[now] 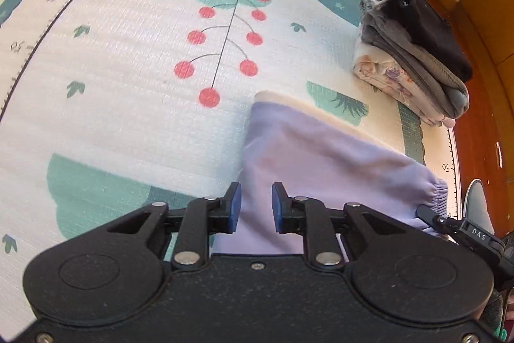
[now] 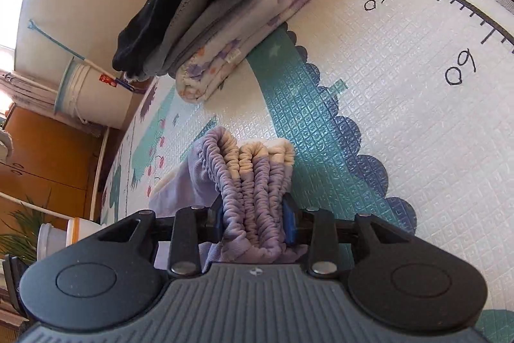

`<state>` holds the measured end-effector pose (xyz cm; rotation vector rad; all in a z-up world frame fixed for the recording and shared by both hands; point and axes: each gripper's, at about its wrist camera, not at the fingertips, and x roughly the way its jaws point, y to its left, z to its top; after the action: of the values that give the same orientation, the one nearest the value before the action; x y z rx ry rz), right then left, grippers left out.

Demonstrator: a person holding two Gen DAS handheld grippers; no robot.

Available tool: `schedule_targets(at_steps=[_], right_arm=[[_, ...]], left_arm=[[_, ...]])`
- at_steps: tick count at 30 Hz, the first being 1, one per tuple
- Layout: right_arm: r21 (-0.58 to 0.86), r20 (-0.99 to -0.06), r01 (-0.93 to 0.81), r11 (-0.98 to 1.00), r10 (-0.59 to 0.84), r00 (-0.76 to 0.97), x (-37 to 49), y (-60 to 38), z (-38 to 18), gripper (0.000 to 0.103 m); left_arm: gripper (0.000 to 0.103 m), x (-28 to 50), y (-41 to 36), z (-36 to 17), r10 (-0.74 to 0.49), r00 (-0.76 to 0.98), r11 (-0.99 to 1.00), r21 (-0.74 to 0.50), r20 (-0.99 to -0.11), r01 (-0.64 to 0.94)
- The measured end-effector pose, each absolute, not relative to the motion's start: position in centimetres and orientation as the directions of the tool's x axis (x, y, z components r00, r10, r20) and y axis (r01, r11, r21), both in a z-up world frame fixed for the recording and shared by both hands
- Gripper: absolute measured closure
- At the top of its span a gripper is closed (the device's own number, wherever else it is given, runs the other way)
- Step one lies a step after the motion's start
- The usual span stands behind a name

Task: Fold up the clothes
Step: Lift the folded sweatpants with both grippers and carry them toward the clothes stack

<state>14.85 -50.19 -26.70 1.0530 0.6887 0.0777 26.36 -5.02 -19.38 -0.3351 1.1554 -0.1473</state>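
— On the play mat (image 1: 128,60) we have the lilac trousers (image 1: 314,156) lying partly spread, cream cuff away from us. Where do our grippers stand?

— Our right gripper (image 2: 253,224) has its jaws closed tight on the bunched elastic waistband (image 2: 250,179). Our left gripper (image 1: 256,208) hangs over the lilac cloth with its jaws apart, blue pads (image 1: 234,204) gripping nothing.

— And the folded pile (image 1: 414,53)?

— We see it near the mat's edge, well apart from the trousers: black on top, grey under it, a flowered piece at the bottom.
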Motion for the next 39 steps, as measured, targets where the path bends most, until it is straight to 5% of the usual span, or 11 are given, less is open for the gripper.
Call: schedule_targets(at_steps=[5,11,14,19,24,26,30,32,36,38,39], right_arm=[[0.731,-0.572,0.251,0.635,0.370,0.731,16.0,-47.7,-28.5,0.049],[0.704,-0.564,0.196,0.683,0.369,0.738,17.3,-45.9,-29.3,0.046],[0.662,-0.574,0.166,0.731,0.351,0.740,17.6,-44.9,-28.9,0.060],[0.291,-0.549,-0.073,0.954,0.230,0.803,16.2,-38.1,-23.8,0.065],[-0.023,-0.506,-0.282,0.959,0.232,0.831,14.1,-30.9,-22.1,0.066],[0.029,-0.504,-0.265,0.964,0.243,0.829,14.4,-31.3,-21.9,0.067],[0.465,-0.500,-0.041,0.884,0.301,0.812,16.8,-38.6,-23.9,0.067],[0.508,-0.516,0.039,0.860,0.268,0.814,16.9,-40.7,-24.9,0.066],[0.566,-0.530,0.139,0.812,0.230,0.816,16.3,-43.0,-26.5,0.053],[0.617,-0.539,0.178,0.766,0.247,0.805,16.3,-43.7,-27.6,0.032],[0.640,-0.545,0.194,0.743,0.262,0.796,16.4,-43.8,-28.2,0.029]], left_arm=[[0.079,25.9,-4.5,-20.9,-0.387,0.427,0.897,-0.440,-0.817,-0.028],[0.076,26.6,-4.4,-23.2,-0.400,0.451,0.889,-0.457,-0.798,-0.021],[0.075,26.8,-4.0,-24.9,-0.428,0.434,0.869,-0.492,-0.793,-0.041],[0.076,25.9,-3.7,-26.0,-0.457,0.462,0.855,-0.519,-0.760,-0.008],[0.078,26.2,-2.8,-26.4,-0.477,0.451,0.836,-0.547,-0.754,-0.030],[0.079,26.1,-3.1,-26.3,-0.469,0.454,0.843,-0.537,-0.758,-0.024],[0.079,25.8,-3.2,-26.4,-0.462,0.463,0.845,-0.533,-0.756,-0.027],[0.079,25.8,-3.1,-26.4,-0.463,0.463,0.845,-0.534,-0.756,-0.028],[0.079,25.9,-3.2,-26.4,-0.463,0.462,0.846,-0.533,-0.756,-0.026],[0.079,25.9,-3.1,-26.5,-0.463,0.464,0.844,-0.535,-0.755,-0.028],[0.079,25.9,-3.1,-26.5,-0.464,0.465,0.843,-0.537,-0.754,-0.029]])
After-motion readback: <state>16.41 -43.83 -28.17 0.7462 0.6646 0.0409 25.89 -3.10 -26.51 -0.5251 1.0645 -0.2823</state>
